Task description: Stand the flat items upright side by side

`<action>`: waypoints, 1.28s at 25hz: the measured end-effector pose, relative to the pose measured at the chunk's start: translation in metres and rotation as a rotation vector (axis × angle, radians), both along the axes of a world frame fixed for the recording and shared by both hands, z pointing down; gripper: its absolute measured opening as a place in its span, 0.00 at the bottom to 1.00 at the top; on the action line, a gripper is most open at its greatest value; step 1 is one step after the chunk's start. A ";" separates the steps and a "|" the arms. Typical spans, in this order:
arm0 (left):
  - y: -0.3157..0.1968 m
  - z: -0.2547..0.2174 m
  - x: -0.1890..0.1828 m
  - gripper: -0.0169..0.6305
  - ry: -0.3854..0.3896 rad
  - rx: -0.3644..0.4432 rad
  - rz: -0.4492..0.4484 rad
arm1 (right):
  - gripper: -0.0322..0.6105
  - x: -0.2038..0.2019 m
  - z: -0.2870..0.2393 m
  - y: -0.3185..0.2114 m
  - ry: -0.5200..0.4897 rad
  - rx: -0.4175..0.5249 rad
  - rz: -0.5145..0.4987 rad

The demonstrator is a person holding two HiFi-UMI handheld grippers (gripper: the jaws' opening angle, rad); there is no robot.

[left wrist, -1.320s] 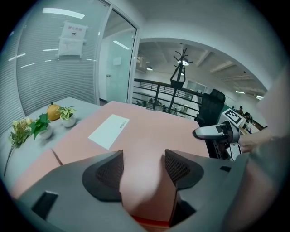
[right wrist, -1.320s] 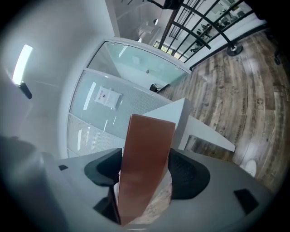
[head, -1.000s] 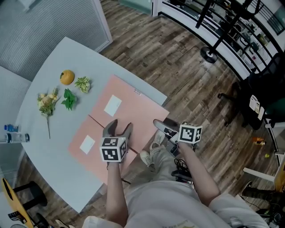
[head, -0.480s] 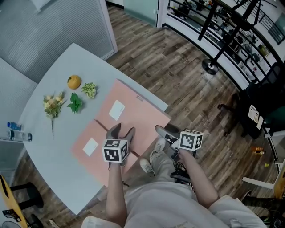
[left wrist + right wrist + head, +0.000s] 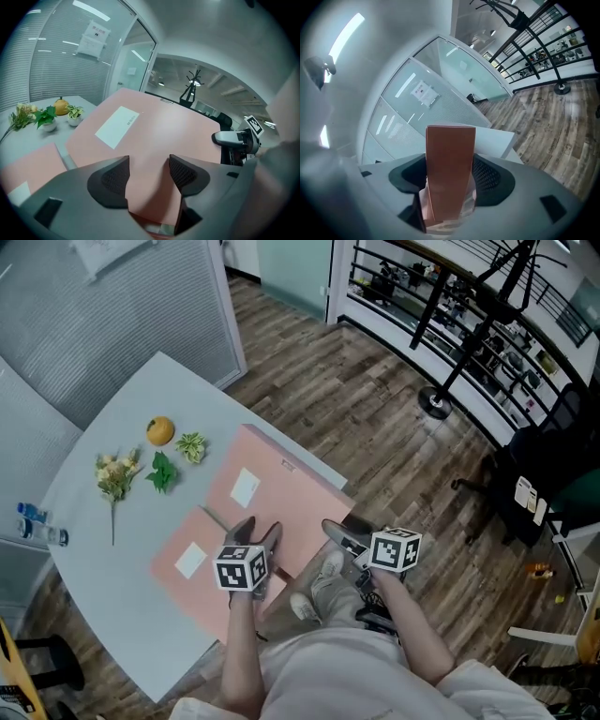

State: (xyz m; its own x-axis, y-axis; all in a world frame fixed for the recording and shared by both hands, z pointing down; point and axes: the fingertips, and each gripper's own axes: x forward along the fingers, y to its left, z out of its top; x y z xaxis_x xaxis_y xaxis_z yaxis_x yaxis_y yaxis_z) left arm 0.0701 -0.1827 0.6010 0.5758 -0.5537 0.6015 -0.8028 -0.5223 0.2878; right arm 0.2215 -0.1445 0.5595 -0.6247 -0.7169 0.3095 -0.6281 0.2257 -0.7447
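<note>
Two flat pink folders with white labels lie side by side on the pale table, the right pink folder (image 5: 286,474) and the left one (image 5: 202,589). My left gripper (image 5: 257,529) sits at the right folder's near edge. In the left gripper view that folder's cover (image 5: 154,136) runs between the jaws of the left gripper (image 5: 149,176) into the throat. My right gripper (image 5: 337,531) is at the folder's right corner, beyond the table edge. Its jaws have just been closing. A pink-brown slab (image 5: 450,154) stands between them and fills the gap.
An orange (image 5: 160,430), two small potted plants (image 5: 191,446) (image 5: 161,471), a flower sprig (image 5: 114,474) and a bottle (image 5: 33,526) stand at the table's far left. The table edge (image 5: 309,460) drops to a wooden floor. A stand base (image 5: 433,401) is on the floor.
The right gripper has risen slightly at the folder's right corner. The left gripper keeps its place. The head view has shifted a little.
</note>
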 end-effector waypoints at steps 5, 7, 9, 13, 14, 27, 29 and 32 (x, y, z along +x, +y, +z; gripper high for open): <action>0.004 -0.008 0.007 0.35 -0.029 0.047 0.040 | 0.53 -0.003 -0.012 0.003 0.023 0.030 -0.014; 0.005 -0.011 0.006 0.32 -0.022 0.051 0.038 | 0.53 -0.006 -0.019 0.005 0.042 0.048 -0.025; 0.007 -0.012 0.005 0.31 0.005 0.039 0.031 | 0.53 -0.009 -0.025 0.007 0.068 0.068 -0.040; 0.012 -0.015 -0.002 0.31 0.085 0.011 0.014 | 0.53 -0.018 -0.034 0.013 0.116 0.102 -0.062; 0.014 -0.015 -0.003 0.31 0.107 0.006 0.009 | 0.53 -0.019 -0.036 0.014 0.125 0.107 -0.064; 0.025 -0.032 0.001 0.41 0.359 -0.055 0.002 | 0.52 -0.036 -0.048 0.023 0.240 0.165 -0.073; 0.026 -0.033 0.000 0.41 0.362 -0.047 -0.002 | 0.52 -0.039 -0.053 0.024 0.271 0.187 -0.084; 0.027 -0.034 -0.003 0.41 0.378 -0.043 -0.016 | 0.52 -0.047 -0.060 0.026 0.332 0.220 -0.107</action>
